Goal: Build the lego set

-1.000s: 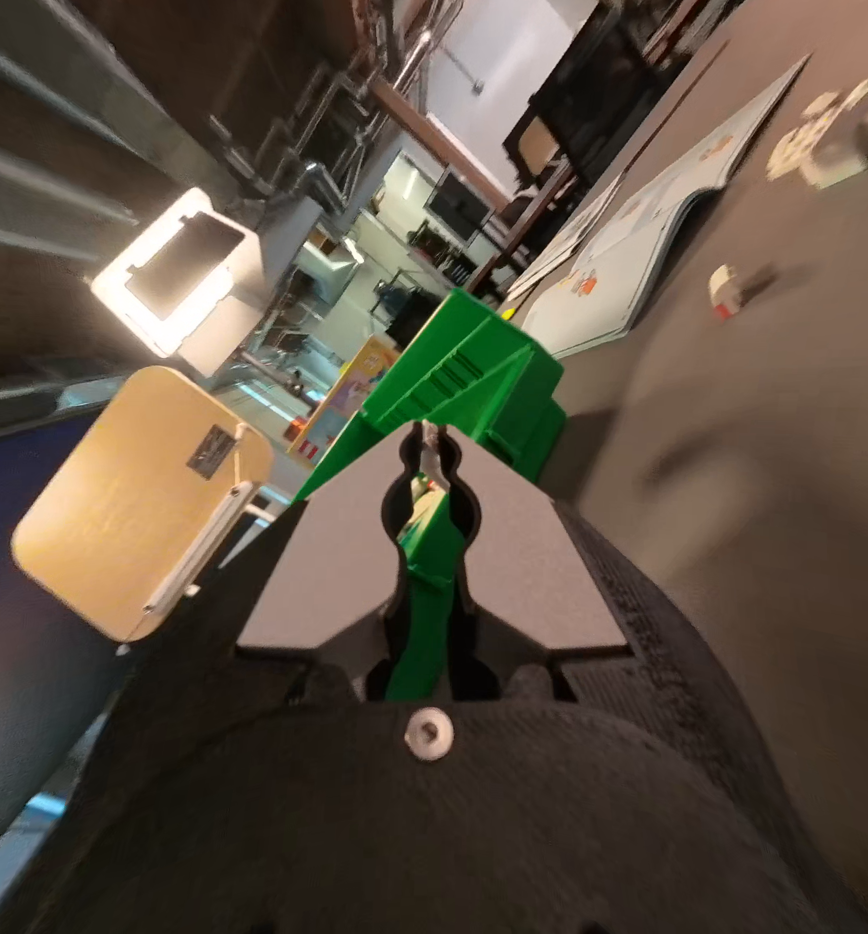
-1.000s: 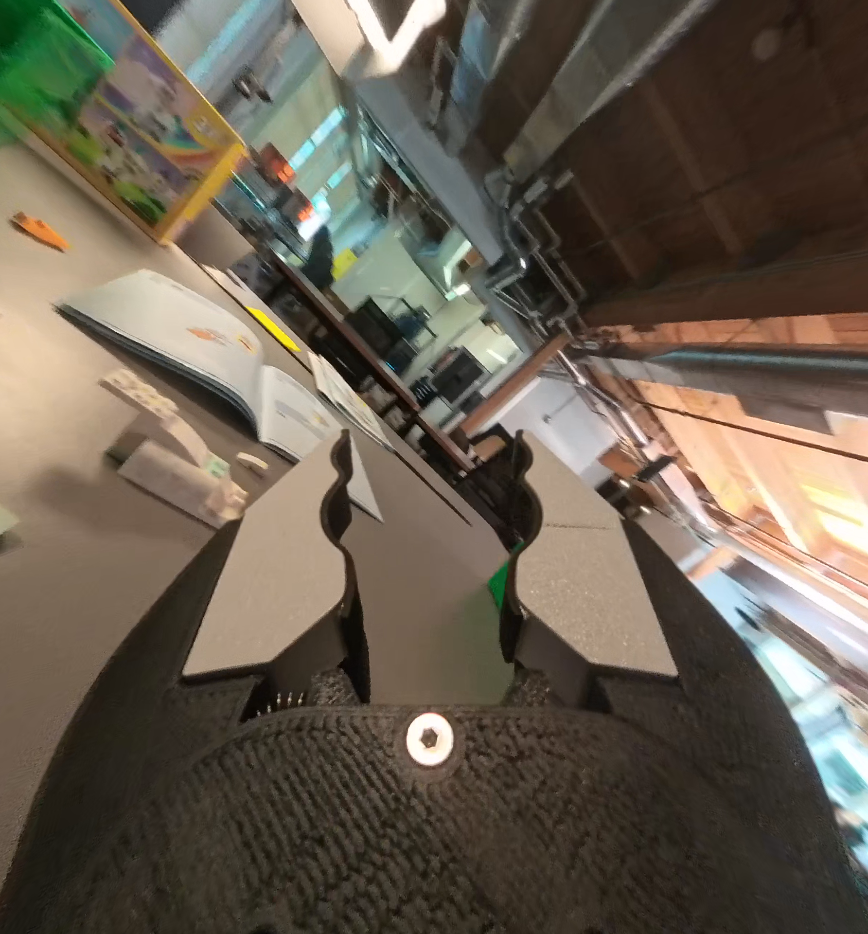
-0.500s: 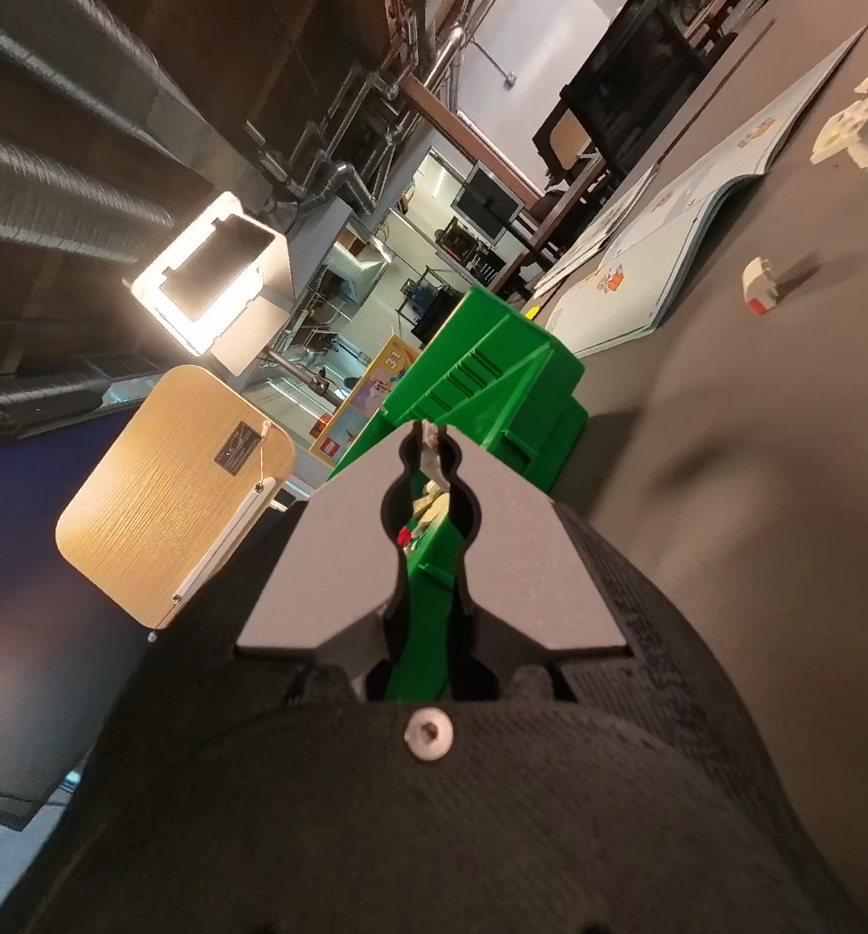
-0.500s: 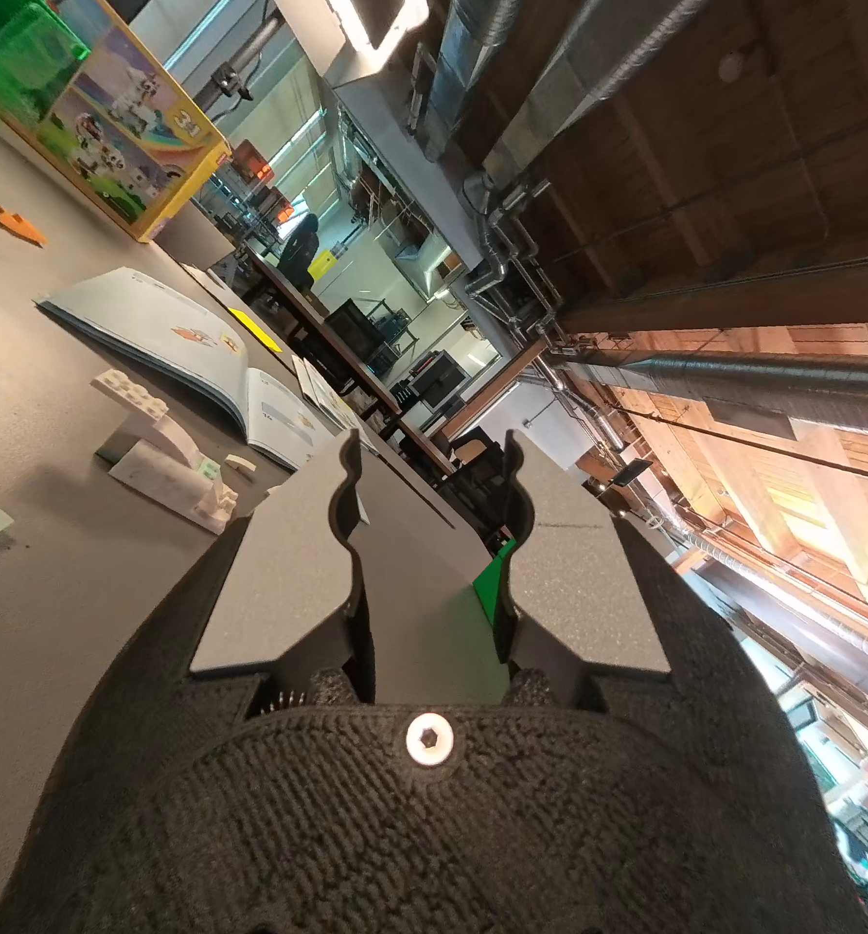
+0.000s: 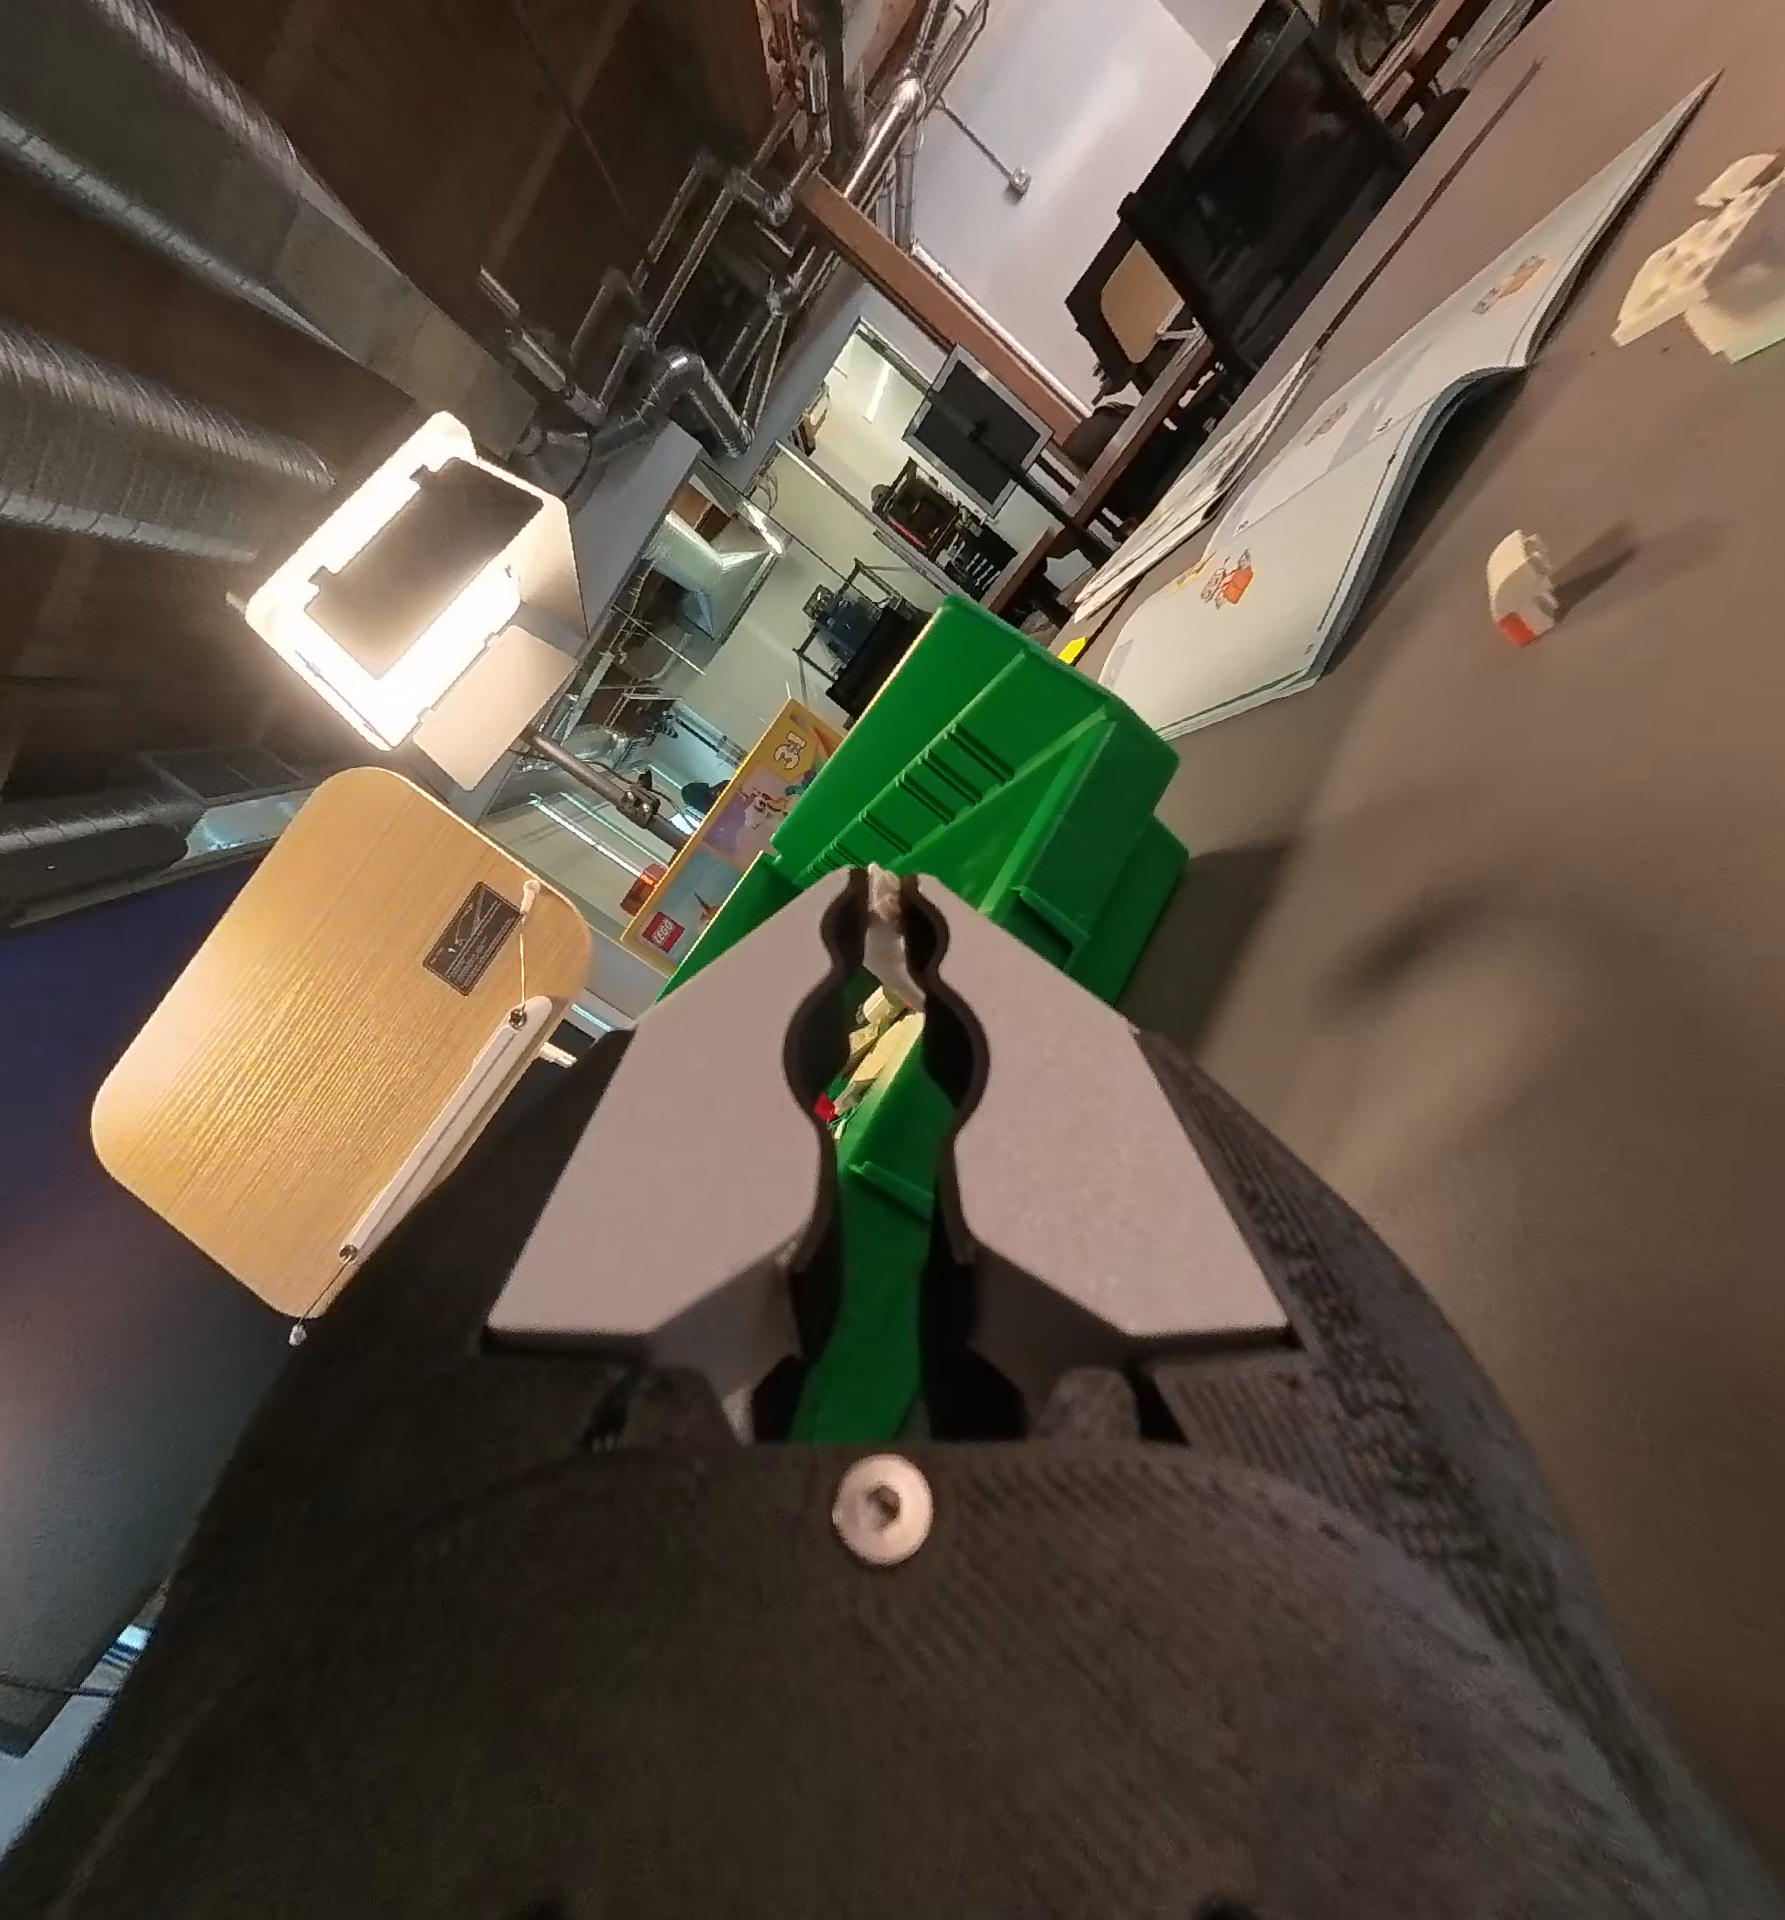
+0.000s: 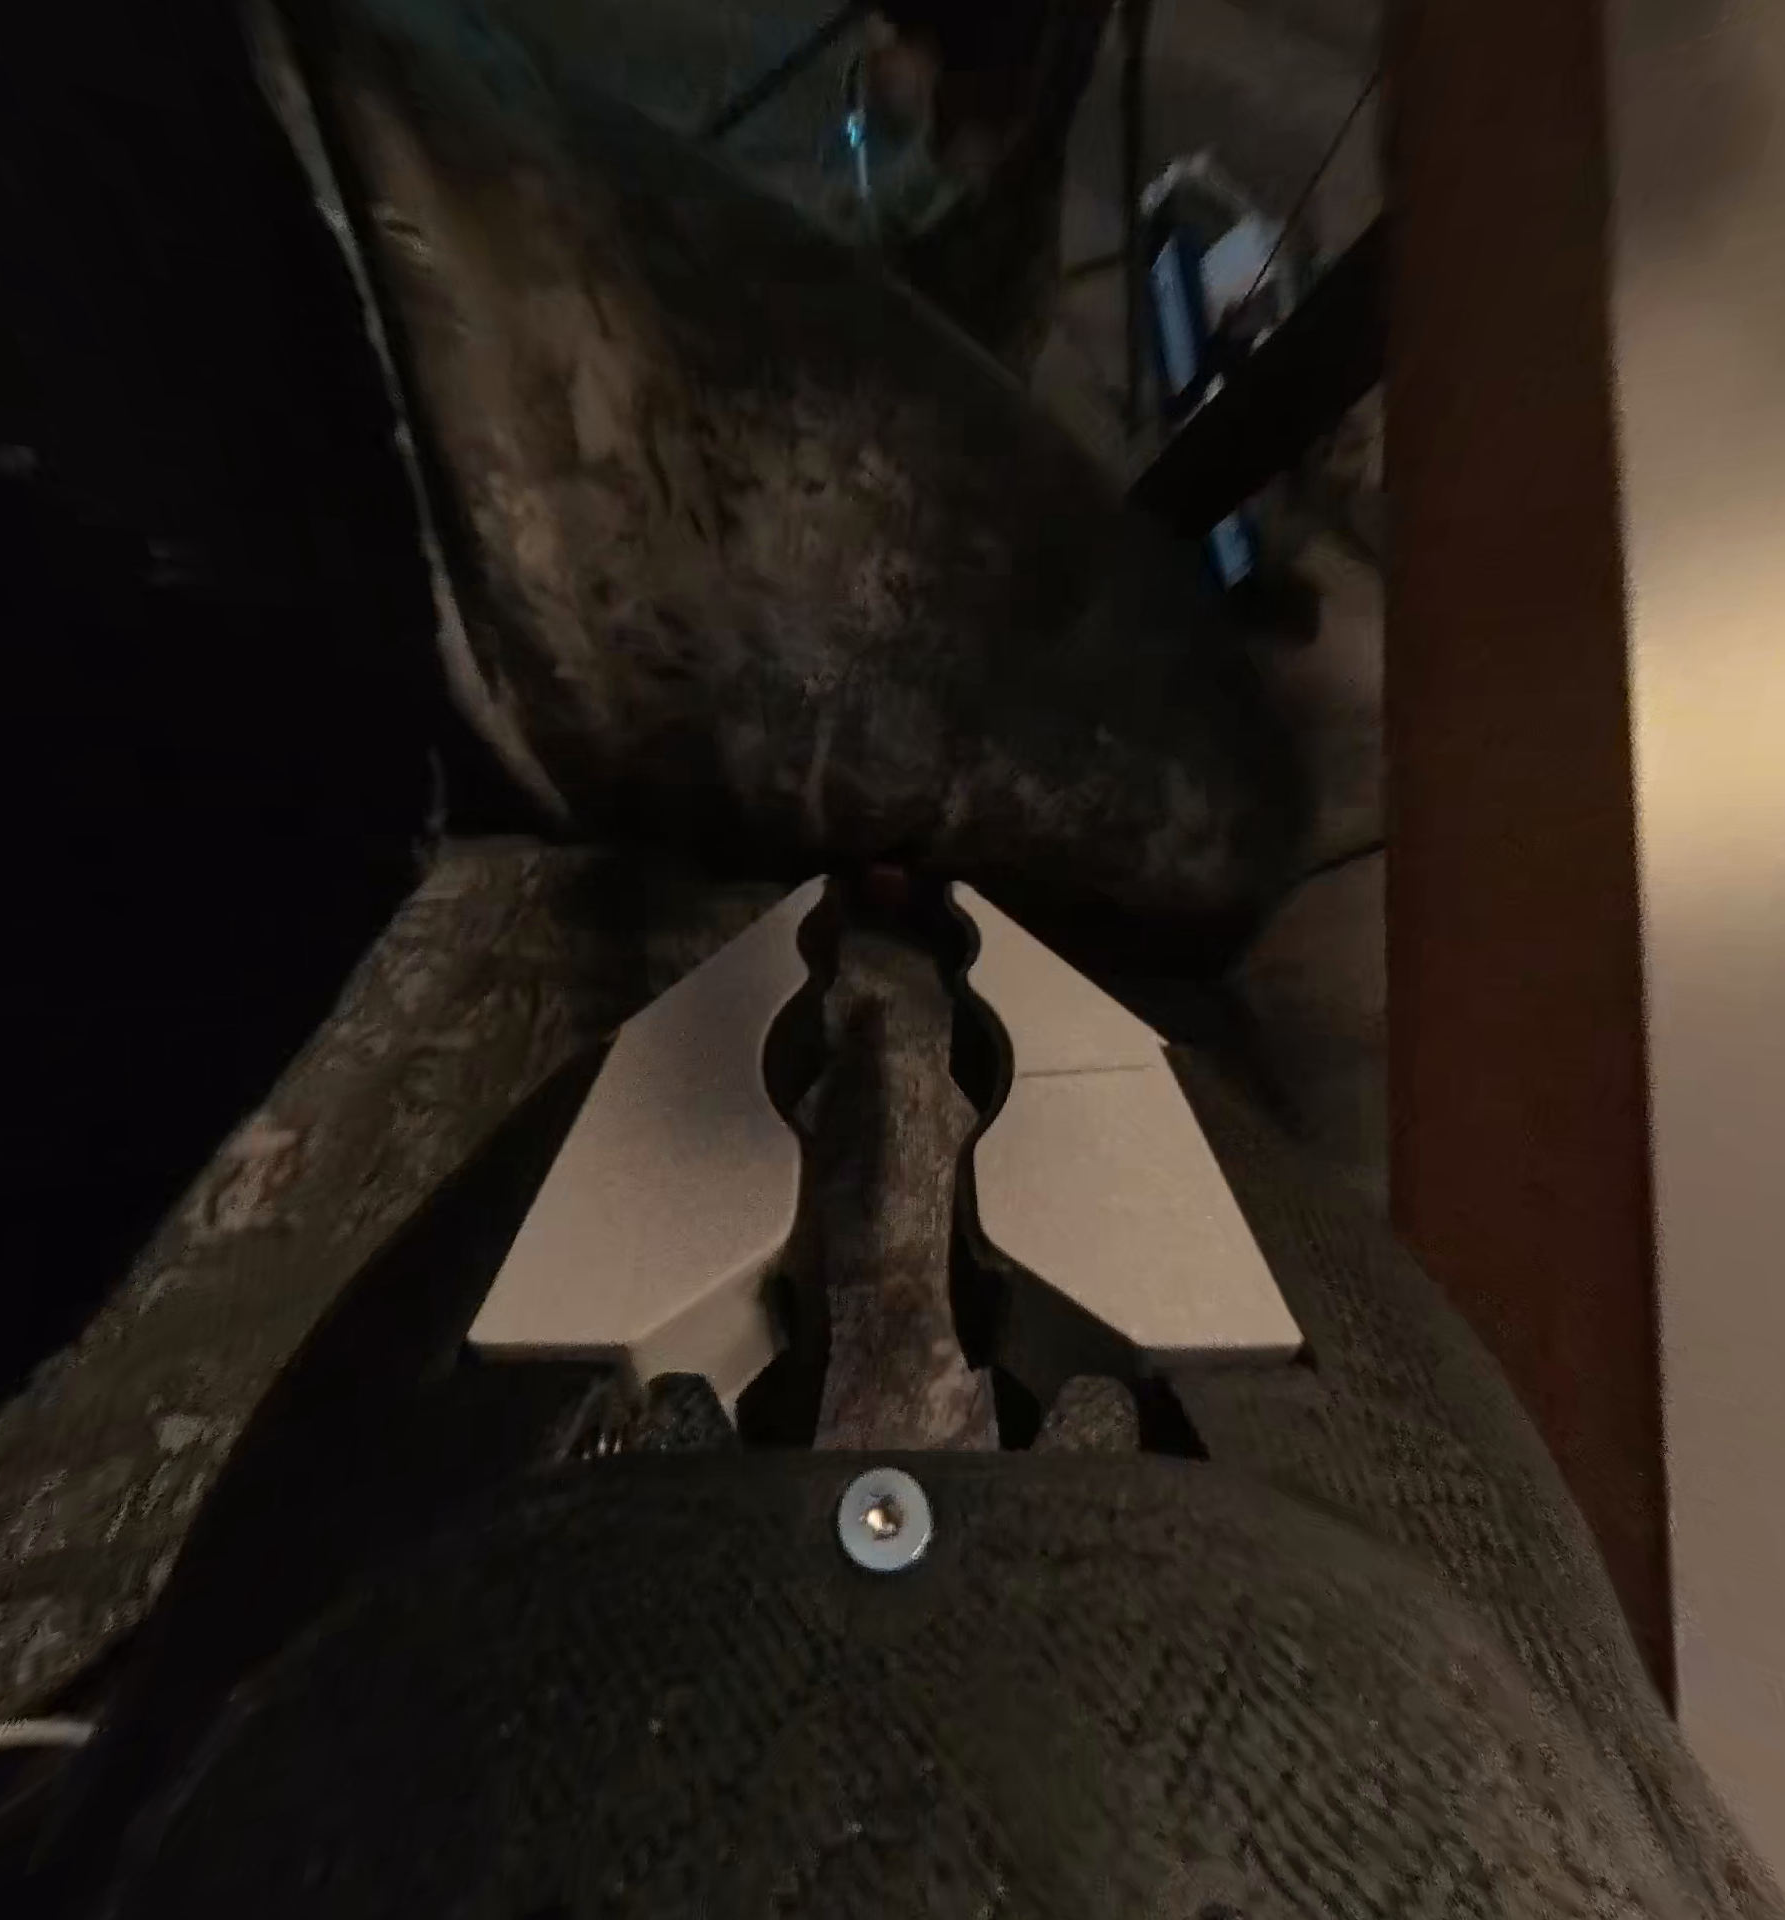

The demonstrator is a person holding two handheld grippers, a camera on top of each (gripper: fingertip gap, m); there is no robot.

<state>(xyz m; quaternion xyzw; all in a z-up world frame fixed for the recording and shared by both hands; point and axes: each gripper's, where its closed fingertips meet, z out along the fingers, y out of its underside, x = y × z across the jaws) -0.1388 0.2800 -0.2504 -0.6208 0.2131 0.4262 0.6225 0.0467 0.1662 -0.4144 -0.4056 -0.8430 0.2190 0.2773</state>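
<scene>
In the left wrist view my left gripper is shut on a small white piece held at its fingertips. It is raised beside the green bin on the grey table. Loose pieces in the bin show between the fingers. A white partial build stands far right by the open instruction booklet. The right wrist view is dark and blurred. My right gripper has its jaws drawn close, with a small dark red thing between the tips.
A small white and orange piece lies on the table near the booklet. The set's box stands behind the bin. A wooden panel is at the left. In the right wrist view a dark mottled surface and a brown post fill the frame. Some 25 centimeters of space lies between my two pairs of fingers. The left tips stand about 20 centimeters off the white partial build.
The left gripper has barely shifted and still holds the white piece. The right gripper swung away from the table to a dark place, and its jaws went from wide open to nearly together.
</scene>
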